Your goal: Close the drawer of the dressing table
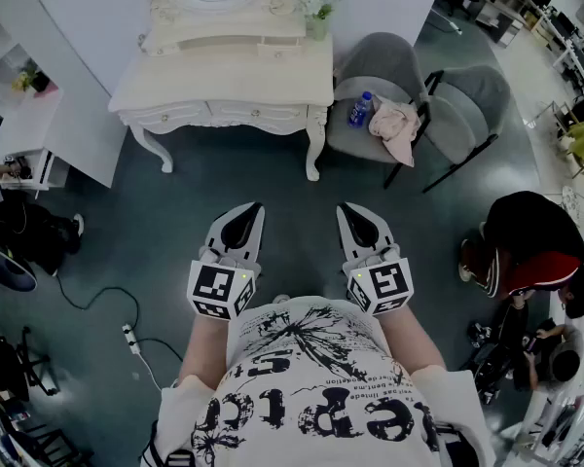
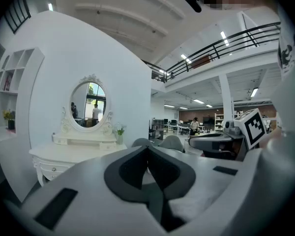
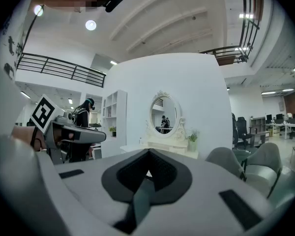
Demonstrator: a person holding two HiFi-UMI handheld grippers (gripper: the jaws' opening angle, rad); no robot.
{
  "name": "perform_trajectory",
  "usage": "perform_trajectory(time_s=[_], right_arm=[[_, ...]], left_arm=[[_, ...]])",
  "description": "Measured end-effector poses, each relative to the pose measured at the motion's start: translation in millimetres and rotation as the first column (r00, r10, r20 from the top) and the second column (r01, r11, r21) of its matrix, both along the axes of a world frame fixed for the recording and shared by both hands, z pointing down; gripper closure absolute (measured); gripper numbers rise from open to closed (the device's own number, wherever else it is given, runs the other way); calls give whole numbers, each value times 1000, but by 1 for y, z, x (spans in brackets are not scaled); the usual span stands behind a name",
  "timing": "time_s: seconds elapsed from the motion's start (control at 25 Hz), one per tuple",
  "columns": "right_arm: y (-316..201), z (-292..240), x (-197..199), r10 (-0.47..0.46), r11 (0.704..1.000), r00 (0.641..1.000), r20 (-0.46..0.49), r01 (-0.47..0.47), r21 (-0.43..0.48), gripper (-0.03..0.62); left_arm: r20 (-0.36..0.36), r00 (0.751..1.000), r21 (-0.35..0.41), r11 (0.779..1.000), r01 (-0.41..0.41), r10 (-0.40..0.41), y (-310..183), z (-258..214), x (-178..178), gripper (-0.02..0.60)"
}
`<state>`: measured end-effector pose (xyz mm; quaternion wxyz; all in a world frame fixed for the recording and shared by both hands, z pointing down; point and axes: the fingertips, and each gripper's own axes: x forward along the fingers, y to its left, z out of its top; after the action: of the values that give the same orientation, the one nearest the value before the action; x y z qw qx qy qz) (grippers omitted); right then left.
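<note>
Drawer fronts sit under the top of the white desk by the wall, well ahead of both claws; they look flush to me. Left claw: jaws closed on nothing. Right claw: the same. I hold both side by side, near level, above the floor.

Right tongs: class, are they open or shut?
Shut. The right tongs meet tip to tip in the right gripper view, nothing between them.

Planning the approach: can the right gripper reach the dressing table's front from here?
Probably not yet: the right gripper sits near the person's body, with open floor between it and the dressing table. Nothing blocks the way; stepping forward should do.
</note>
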<state>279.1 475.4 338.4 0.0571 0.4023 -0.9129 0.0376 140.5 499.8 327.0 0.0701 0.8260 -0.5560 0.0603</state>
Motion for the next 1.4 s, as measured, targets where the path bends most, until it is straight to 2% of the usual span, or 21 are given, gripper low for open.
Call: perform_trajectory(time_s=[0.36,0.68,0.96,1.16,1.4], right_arm=[[6,2,-10,3,1000,1000,-18,-3,1,577],[13,15,-38,30,999,999,-16,-30,-33,577],[11,38,-59,84,990,996,5,-83,-117,577],[0,49,-75,64,992,997,-31,-67,-112,577],[-51,52,-87,20,994,1000,-16,-22,-111,577]], left_arm=[[12,1000,-8,1000,-4,4,7,-1,-8,562],[1,1000,-46,999,-23,23,10,16,-39,562],[0,998,-87,994,-66,66,11,33,-66,562],[-9,999,-101,994,-34,33,-2,42,-85,561],[-15,1000,-109,994,24,-26,-41,48,-98,563]])
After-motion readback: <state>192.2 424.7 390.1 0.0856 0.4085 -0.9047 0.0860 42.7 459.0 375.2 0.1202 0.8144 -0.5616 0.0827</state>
